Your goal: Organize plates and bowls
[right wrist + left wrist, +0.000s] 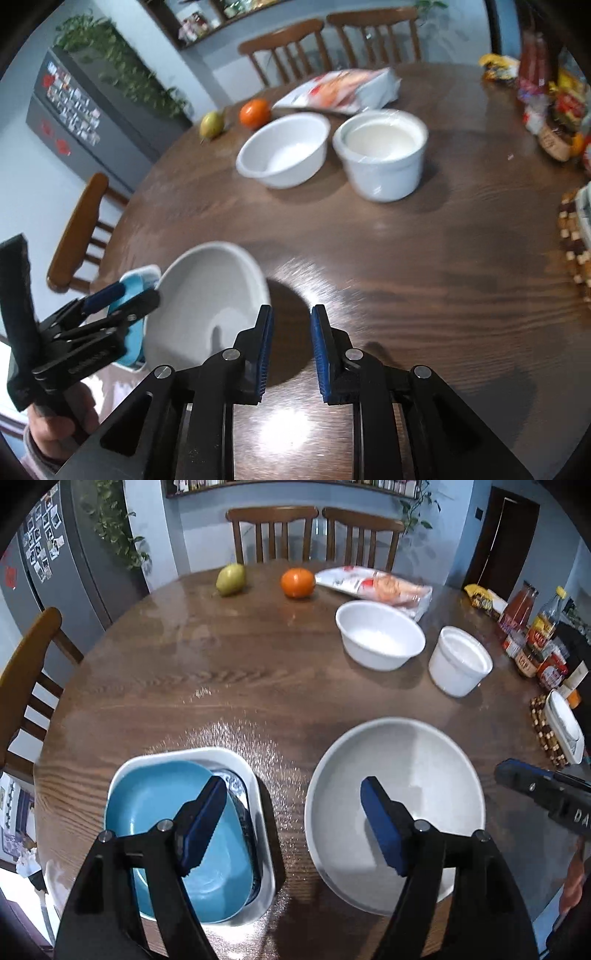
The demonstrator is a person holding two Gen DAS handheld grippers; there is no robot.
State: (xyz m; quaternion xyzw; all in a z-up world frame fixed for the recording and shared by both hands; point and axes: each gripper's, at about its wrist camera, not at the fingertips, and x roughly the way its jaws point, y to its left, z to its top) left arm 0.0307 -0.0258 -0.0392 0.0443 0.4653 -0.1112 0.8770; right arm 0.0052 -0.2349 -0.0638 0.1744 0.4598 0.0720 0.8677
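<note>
A large grey bowl (413, 768) sits on the round wooden table (229, 664) near its front edge. To its left a blue dish (155, 805) lies on a patterned dish inside a white rectangular tray (221, 755). My left gripper (291, 812) is open and empty, above the gap between the tray and the grey bowl. My right gripper (291, 343) is open and empty, just right of the grey bowl (207, 295). Two white bowls stand further back: a wide one (380, 635) (284, 151) and a taller one (460, 661) (382, 151).
A pear (231, 579), an orange (297, 582) and a food packet (373, 585) lie at the back. Bottles and jars (535, 627) and a white dish on a beaded mat (546, 731) crowd the right edge. Chairs stand behind and left.
</note>
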